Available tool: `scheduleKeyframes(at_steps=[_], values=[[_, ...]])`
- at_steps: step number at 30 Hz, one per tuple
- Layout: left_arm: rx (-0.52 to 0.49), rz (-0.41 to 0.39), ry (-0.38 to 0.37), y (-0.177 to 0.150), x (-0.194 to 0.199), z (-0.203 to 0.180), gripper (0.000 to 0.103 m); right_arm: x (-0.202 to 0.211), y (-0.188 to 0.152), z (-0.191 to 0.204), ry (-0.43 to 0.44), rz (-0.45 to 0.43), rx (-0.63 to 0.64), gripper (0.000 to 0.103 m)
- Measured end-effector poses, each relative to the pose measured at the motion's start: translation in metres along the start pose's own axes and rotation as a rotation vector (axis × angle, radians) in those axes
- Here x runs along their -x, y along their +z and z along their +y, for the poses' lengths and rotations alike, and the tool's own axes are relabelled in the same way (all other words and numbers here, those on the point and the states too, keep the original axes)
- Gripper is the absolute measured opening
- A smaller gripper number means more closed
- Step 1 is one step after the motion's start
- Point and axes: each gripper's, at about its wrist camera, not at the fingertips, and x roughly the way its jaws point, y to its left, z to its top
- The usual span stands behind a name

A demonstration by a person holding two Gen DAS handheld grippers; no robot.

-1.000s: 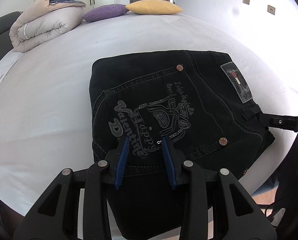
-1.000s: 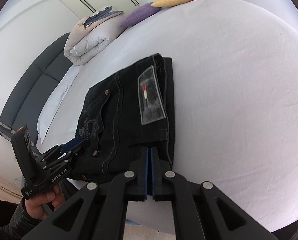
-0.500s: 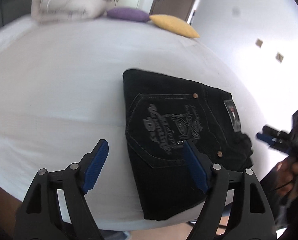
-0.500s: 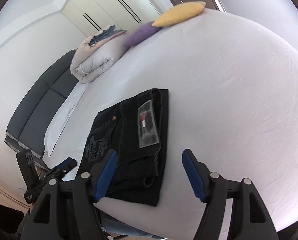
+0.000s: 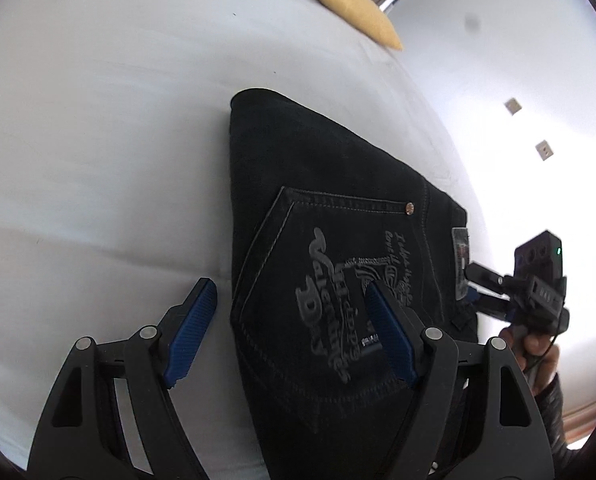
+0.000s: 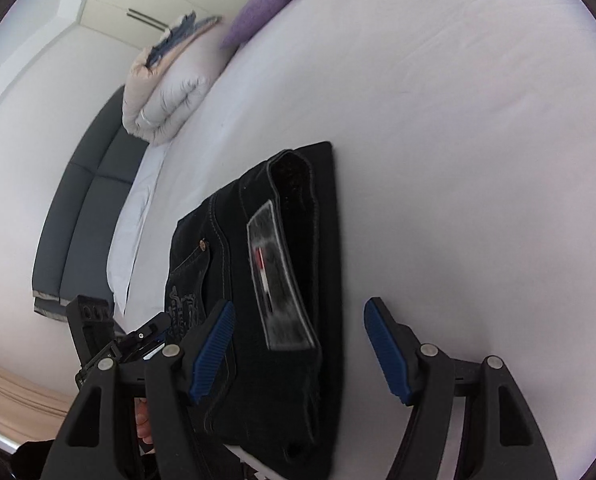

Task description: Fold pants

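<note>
Black folded jeans (image 5: 321,232) lie on the white bed near its front edge, back pocket print facing up. They also show in the right wrist view (image 6: 282,264), with a grey waist label (image 6: 276,276) on top. My left gripper (image 5: 286,328) is open and empty, its jaws straddling the jeans' left edge, just above the fabric. My right gripper (image 6: 298,348) is open and empty, its jaws spread over the waistband end. The right gripper also shows in the left wrist view (image 5: 497,288), at the jeans' right end.
The white bed sheet (image 5: 98,140) spreads around the jeans. A yellow pillow (image 5: 353,12) and a purple pillow (image 6: 258,16) lie at the far end. A rolled duvet (image 6: 166,96) sits by the dark headboard (image 6: 86,208). The bed's front edge is close below the grippers.
Both grippers let go of the jeans and opened wide. After pulling back, both moved in close over the folded jeans again.
</note>
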Motion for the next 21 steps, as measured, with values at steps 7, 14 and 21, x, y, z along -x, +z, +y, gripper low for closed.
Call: scheduleKeyframes(at_steps=[7,14,21], values=[[-0.042,0.029,0.042,0.000,-0.010,-0.013,0.038,-0.026,0.008,0.011,-0.017,0.034,0.031,0.043],[-0.083,-0.015,0.049,0.001,0.012,-0.036,0.020,-0.002,0.003,0.028,-0.013,-0.045,0.112,0.018],[-0.191,-0.114,0.021,0.030,0.035,-0.078,0.019,0.039,0.034,0.054,-0.005,-0.127,0.210,0.017]])
